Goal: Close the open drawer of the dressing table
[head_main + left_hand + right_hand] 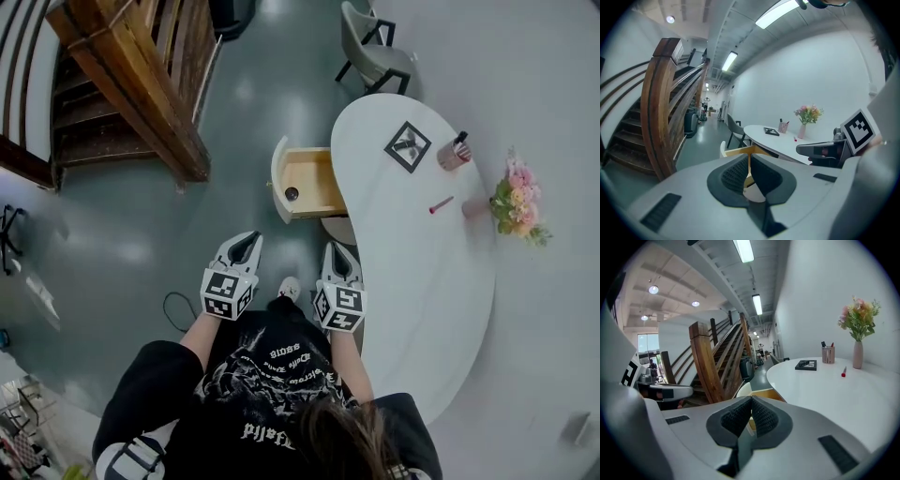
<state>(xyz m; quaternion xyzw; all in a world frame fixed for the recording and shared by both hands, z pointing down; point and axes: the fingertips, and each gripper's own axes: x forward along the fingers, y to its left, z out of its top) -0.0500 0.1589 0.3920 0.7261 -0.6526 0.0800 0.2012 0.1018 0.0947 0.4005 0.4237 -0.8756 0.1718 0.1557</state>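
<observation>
Left gripper [246, 240]: jaws together, nothing between them.
Right gripper [339, 253]: jaws together, empty — beside the table [422, 272] edge.
Drawer [311, 181]: pulled out of table, ahead of both grippers.

1. A person in a black printed shirt [272, 394] is seen from above, standing on a grey floor [141, 244].
2. Each hand holds a gripper pointing away: the left gripper [246, 241] and the right gripper [337, 251] sit side by side, apart from everything else.
3. To the right is a curved white dressing table [412, 272].
4. Its wooden drawer [309, 183] stands open from the table's left edge, beyond the grippers, with a small dark round object [292, 194] inside.
5. On the tabletop are a black square frame [408, 146], a pink cup [454, 152], a red pen [441, 204] and a vase of flowers [516, 206].
6. A chair [375, 56] stands further off, and a wooden staircase [131, 84] is at the far left.
</observation>
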